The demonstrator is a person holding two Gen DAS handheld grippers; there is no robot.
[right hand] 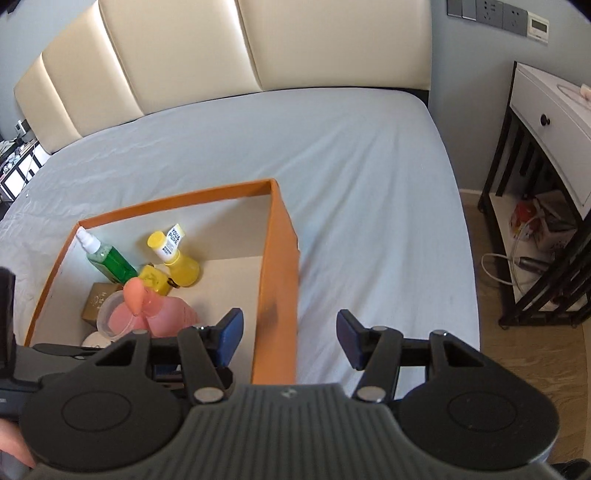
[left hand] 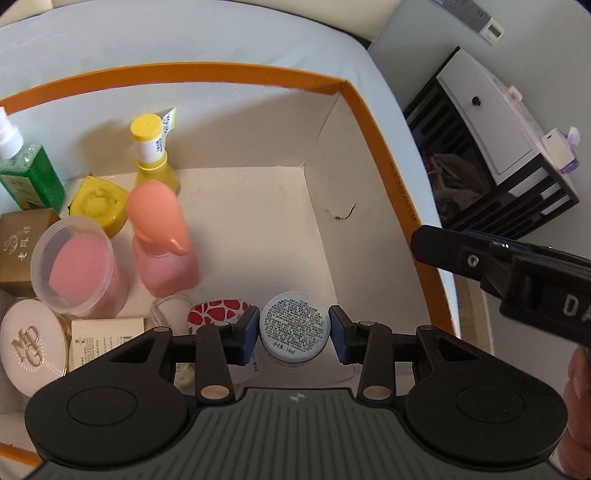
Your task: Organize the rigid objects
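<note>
A person's left gripper holds a small round white jar between its blue pads, label side up, over the near right part of an orange-rimmed box that sits on a bed with a pale blue sheet. The right gripper hangs above the box's right wall with nothing between its pads; its jaws are opening, one pad over the box interior and the other over the sheet.

Inside the box, the items crowd the left side. Nearest lie a round white compact with a gold monogram, a small white carton with printed text and a red-and-white patterned piece, just left of the held jar. Behind them stands a clear tub with a pink sponge inside, and beside it a pink bottle with a peach pump head. A gold carton sits at the left edge. Farther back are a yellow case, a green spray bottle with a white nozzle and a yellow bottle with a tagged neck, near the far wall. The right half of the box floor lies bare.

Beyond the bed rises a cream padded headboard. To the right stands a white nightstand on a black frame, with wall sockets above.
</note>
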